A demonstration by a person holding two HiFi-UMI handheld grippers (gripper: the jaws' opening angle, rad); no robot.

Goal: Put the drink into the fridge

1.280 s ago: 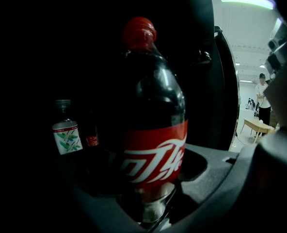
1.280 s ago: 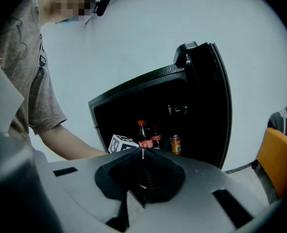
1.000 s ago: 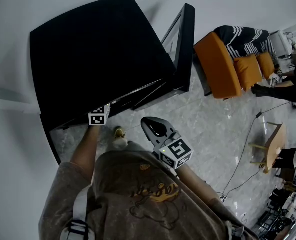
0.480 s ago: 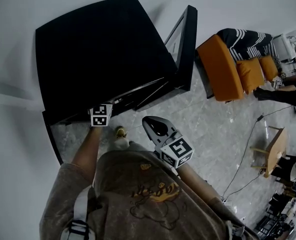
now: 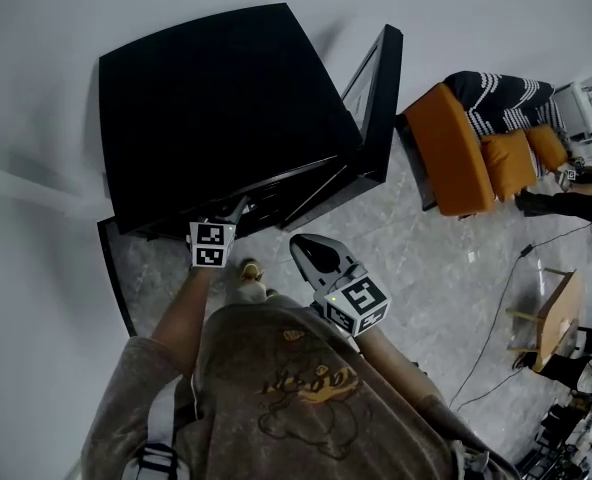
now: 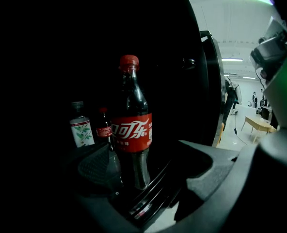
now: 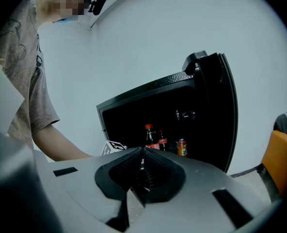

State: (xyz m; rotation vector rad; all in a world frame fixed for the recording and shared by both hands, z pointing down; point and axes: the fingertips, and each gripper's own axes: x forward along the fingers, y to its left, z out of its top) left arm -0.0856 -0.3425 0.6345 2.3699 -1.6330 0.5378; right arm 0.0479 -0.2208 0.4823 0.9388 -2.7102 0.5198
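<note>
A cola bottle point(image 6: 131, 130) with a red cap and red label stands upright on a shelf inside the black fridge point(image 5: 216, 108). My left gripper point(image 6: 148, 178) is open, and the foot of the bottle stands between its spread jaws with a clear gap on the right side. In the head view only this gripper's marker cube point(image 5: 209, 243) shows, at the fridge's front edge. My right gripper point(image 5: 311, 253) is shut and empty, hanging in front of the fridge; in its own view the right gripper point(image 7: 141, 171) points at the cola bottle point(image 7: 149, 135).
The fridge door point(image 5: 376, 98) stands open to the right. Further back on the shelf are a small bottle with a leafy label point(image 6: 81, 130), a small cola bottle point(image 6: 103, 127) and an orange can point(image 7: 182, 147). An orange sofa point(image 5: 466, 148) stands on the tiled floor at the right.
The left gripper's marker cube has drawn back a little from the fridge's front edge toward the person. The right gripper has stayed where it was.
</note>
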